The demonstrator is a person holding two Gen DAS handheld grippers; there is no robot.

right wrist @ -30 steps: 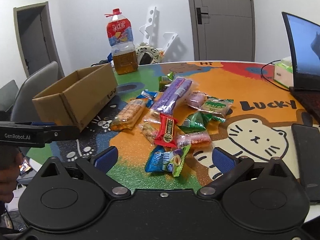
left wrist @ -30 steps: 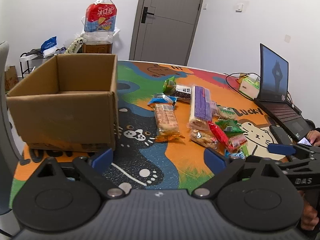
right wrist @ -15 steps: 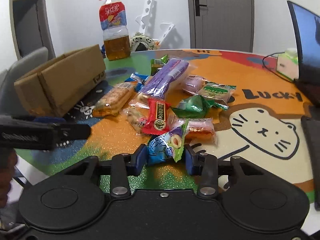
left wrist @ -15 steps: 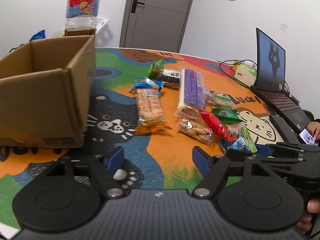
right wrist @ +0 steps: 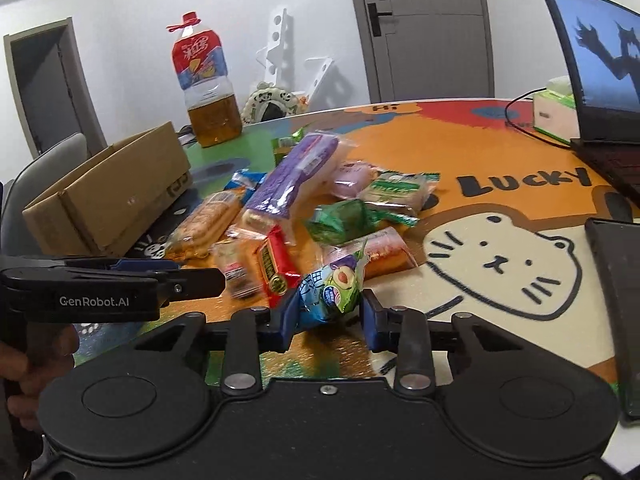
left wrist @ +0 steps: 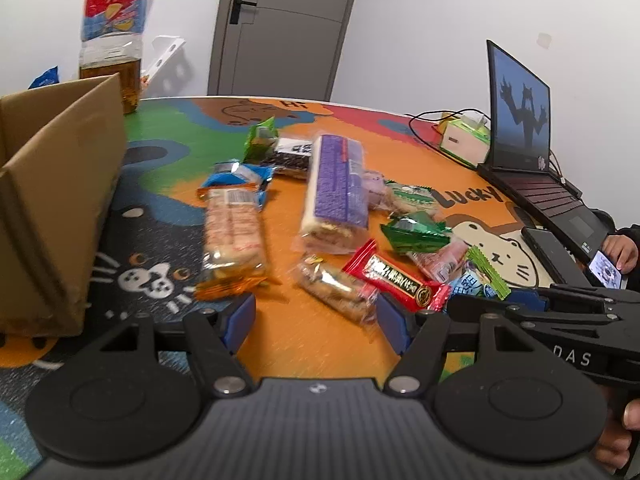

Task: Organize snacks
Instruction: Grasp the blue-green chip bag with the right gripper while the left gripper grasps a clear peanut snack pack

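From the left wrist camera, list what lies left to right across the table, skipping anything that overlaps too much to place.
cardboard box → long biscuit pack → purple wafer pack → green foil snack → laptop

Snack pile (left wrist: 336, 216) lies just ahead of left gripper (left wrist: 316, 320); cardboard box (left wrist: 56, 200) to its left; laptop (left wrist: 532, 168) far right; bottle (left wrist: 110, 36) behind box.

Left gripper (left wrist: 316, 320) angled downward, jaws closing with a wide gap between the blue fingers (left wrist: 239, 316); right gripper (right wrist: 329, 318) angled downward too, jaws closing, fingers (right wrist: 370, 316) narrowly spaced; bare hand (right wrist: 30, 376) gripping left handle
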